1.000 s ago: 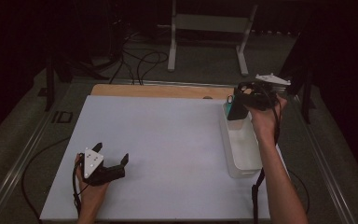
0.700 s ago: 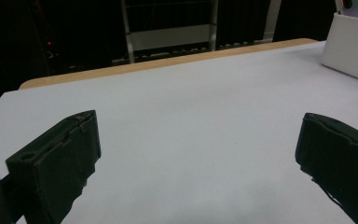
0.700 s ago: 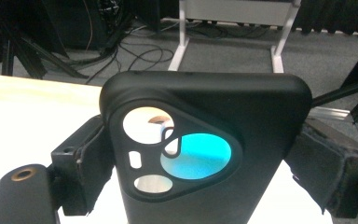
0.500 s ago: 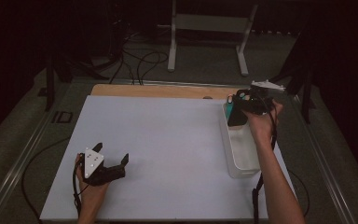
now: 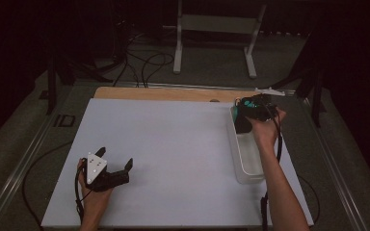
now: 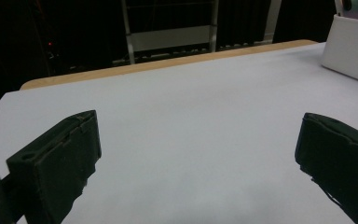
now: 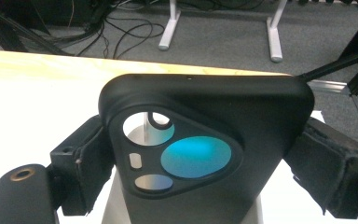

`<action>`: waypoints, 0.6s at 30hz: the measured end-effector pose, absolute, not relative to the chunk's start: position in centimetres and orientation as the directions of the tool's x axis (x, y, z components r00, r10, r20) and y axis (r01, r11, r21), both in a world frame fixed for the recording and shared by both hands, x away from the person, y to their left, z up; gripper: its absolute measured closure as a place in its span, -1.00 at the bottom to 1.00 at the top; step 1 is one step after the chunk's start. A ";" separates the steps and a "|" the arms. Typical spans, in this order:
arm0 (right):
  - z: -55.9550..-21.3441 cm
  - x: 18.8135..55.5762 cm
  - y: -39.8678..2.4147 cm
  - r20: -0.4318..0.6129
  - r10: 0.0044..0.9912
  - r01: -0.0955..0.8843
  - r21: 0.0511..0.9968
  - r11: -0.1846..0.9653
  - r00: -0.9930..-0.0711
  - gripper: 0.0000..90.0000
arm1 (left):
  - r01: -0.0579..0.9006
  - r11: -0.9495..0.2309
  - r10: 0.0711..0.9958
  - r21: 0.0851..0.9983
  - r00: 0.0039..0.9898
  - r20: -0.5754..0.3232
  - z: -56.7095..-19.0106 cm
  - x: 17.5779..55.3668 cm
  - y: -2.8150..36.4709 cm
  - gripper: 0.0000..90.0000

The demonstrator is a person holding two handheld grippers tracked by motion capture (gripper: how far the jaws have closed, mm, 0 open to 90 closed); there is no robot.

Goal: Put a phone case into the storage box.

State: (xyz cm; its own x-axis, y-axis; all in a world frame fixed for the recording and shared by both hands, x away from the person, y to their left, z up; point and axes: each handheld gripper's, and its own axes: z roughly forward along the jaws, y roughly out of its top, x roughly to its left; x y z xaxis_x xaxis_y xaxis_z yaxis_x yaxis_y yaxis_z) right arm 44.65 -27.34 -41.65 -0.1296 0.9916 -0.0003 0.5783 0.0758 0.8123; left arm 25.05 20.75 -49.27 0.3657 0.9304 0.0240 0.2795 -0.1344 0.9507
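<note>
A black phone case (image 7: 256,112) with a three-cornered camera cutout stands upright between the jaws of my right gripper (image 7: 205,154), which is shut on its two sides. Teal shows through the cutout. From above, the right gripper (image 5: 251,109) holds the case (image 5: 241,124) over the far end of a clear plastic bin (image 5: 234,144) at the table's right side. My left gripper (image 5: 115,157) rests on the white table (image 5: 173,139) near the front left, open. Nothing lies between its jaws in the left gripper view, where the left gripper (image 6: 196,154) faces bare table.
A wooden strip (image 5: 164,94) runs along the table's far edge. Beyond it on the floor stand a white metal frame (image 5: 217,24) and loose cables (image 5: 144,62). The bin's white wall (image 6: 349,51) lies far right of the left gripper.
My right gripper has come slightly nearer and lower with the phone case, toward the bin's far end. The left gripper has stayed put.
</note>
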 end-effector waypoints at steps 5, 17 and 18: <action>-42.1 44.9 -27.1 -0.012 0.992 0.586 0.806 0.084 -0.126 -0.71 | 0.278 -0.134 0.930 0.951 0.367 0.023 -49.3 25.0 20.7 -0.99; -42.8 45.3 -26.8 -0.022 0.993 0.603 0.793 0.088 -0.116 -0.72 | 0.278 -0.133 0.930 0.951 0.367 0.023 -49.3 25.0 20.7 -0.98; -42.8 45.4 -26.7 -0.025 0.993 0.602 0.793 0.091 -0.117 -0.72 | 0.278 -0.134 0.930 0.951 0.367 0.024 -49.3 25.0 20.7 -0.98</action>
